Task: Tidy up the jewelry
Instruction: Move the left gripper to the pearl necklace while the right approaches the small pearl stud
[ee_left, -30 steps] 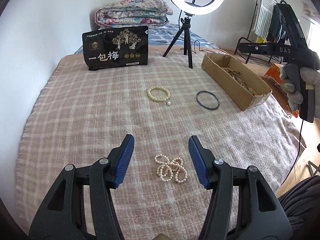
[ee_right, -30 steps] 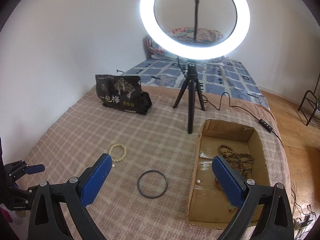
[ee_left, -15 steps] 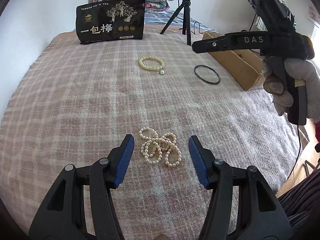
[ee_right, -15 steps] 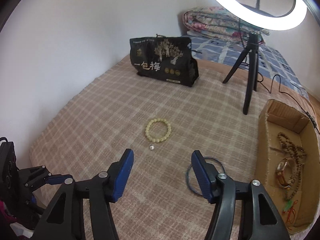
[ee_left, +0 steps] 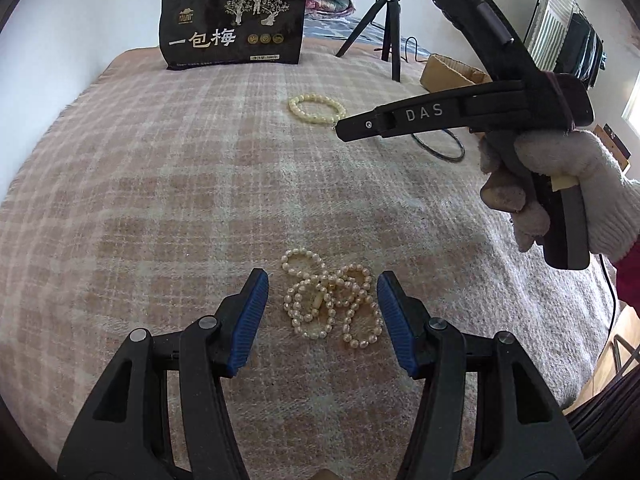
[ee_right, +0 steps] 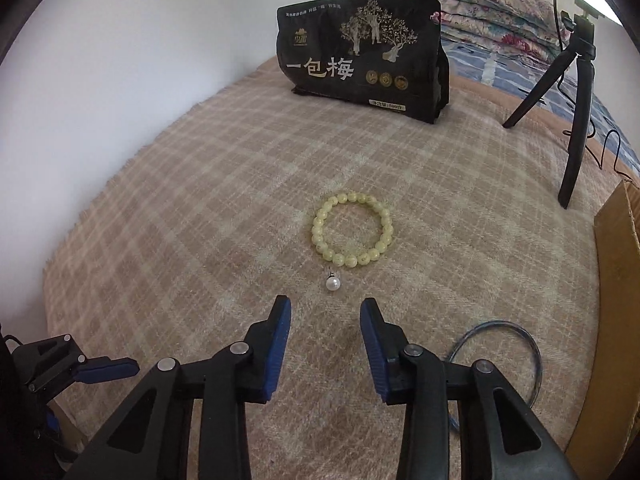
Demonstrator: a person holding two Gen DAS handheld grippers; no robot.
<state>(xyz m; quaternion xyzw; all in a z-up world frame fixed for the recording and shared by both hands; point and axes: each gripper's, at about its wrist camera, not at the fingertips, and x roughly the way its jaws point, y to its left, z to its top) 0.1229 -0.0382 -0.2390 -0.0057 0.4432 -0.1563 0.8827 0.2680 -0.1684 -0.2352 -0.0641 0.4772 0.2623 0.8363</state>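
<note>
left wrist | my left gripper (ee_left: 322,292) wide open, empty, straddling tangled white pearl necklace (ee_left: 331,298) | lower, pinch the bunched middle | right gripper (ee_right: 325,316) part-open, empty, near loose white pearl (ee_right: 333,282)

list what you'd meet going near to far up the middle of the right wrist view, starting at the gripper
right gripper → loose white pearl → yellow bead bracelet → black snack bag → folded quilt
</note>
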